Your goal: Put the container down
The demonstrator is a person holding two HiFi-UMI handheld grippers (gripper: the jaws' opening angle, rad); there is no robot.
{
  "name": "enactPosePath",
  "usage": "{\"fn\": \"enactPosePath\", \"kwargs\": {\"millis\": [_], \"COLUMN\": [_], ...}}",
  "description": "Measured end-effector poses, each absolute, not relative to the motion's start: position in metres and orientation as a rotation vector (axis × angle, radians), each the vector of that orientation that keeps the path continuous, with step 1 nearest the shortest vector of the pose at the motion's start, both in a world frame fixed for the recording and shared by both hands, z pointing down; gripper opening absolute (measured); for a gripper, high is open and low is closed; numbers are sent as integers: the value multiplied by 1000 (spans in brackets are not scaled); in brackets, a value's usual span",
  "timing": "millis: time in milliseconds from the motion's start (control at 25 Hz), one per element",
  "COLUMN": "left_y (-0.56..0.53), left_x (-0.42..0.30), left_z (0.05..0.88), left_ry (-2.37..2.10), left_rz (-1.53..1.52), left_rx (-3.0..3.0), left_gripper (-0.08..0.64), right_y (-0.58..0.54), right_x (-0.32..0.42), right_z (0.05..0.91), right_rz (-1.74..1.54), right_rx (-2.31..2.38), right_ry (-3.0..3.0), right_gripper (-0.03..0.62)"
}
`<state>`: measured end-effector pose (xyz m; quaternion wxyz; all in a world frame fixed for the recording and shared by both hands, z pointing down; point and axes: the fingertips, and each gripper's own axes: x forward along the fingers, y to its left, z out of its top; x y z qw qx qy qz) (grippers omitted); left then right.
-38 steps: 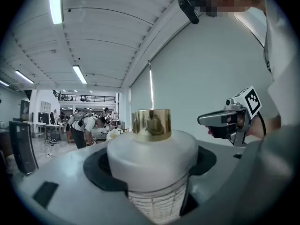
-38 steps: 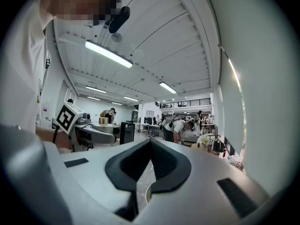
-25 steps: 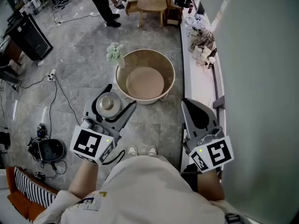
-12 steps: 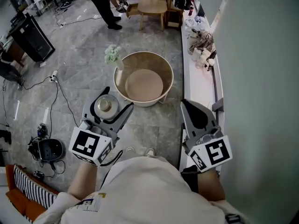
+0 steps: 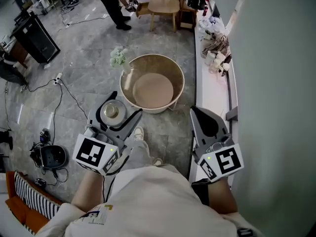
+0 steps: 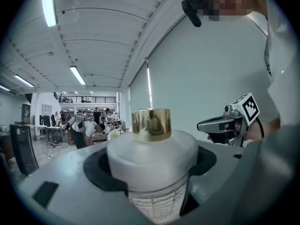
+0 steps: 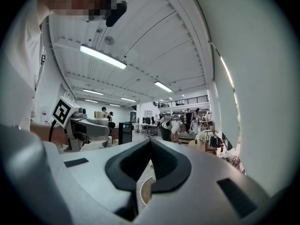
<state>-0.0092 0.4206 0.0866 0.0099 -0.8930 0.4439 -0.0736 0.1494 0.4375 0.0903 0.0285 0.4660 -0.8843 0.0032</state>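
The container (image 5: 111, 111) is a white bottle with a shiny gold cap (image 6: 151, 124). My left gripper (image 5: 126, 102) is shut on it and holds it upright over the grey floor, just short of the round wooden table (image 5: 129, 92). In the left gripper view the bottle's white body (image 6: 152, 153) fills the space between the jaws. My right gripper (image 5: 194, 110) hangs beside the white ledge, shut and holding nothing. Its dark pads (image 7: 161, 161) meet at the tip in the right gripper view.
White flowers (image 5: 118, 57) stand at the round table's far left rim. A white ledge (image 5: 210, 90) with piled items runs along the right wall. Cables and a dark device (image 5: 48, 157) lie on the floor at left. A person (image 5: 111, 1) and a small wooden table (image 5: 164, 4) are far ahead.
One of the person's feet has stepped forward toward the round table. Both grippers stay about where they were, and the left one still holds the container.
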Motion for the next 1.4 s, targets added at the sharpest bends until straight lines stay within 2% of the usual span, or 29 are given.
{"fn": "enactPosePath", "kwargs": {"millis": [720, 1400], "left_y": [279, 72], "left_x": [-28, -89], "left_z": [121, 107], "left_ry": [1345, 1233], "left_rz": [-271, -262], "left_rx": [-2811, -2857], "left_gripper": [351, 351], "right_y": [302, 106], "right_x": [113, 60], "right_z": [122, 100], "right_rz": [24, 24], "right_rx": [1398, 1541], "right_ry": [-2699, -2606], "right_gripper": [6, 6]}}
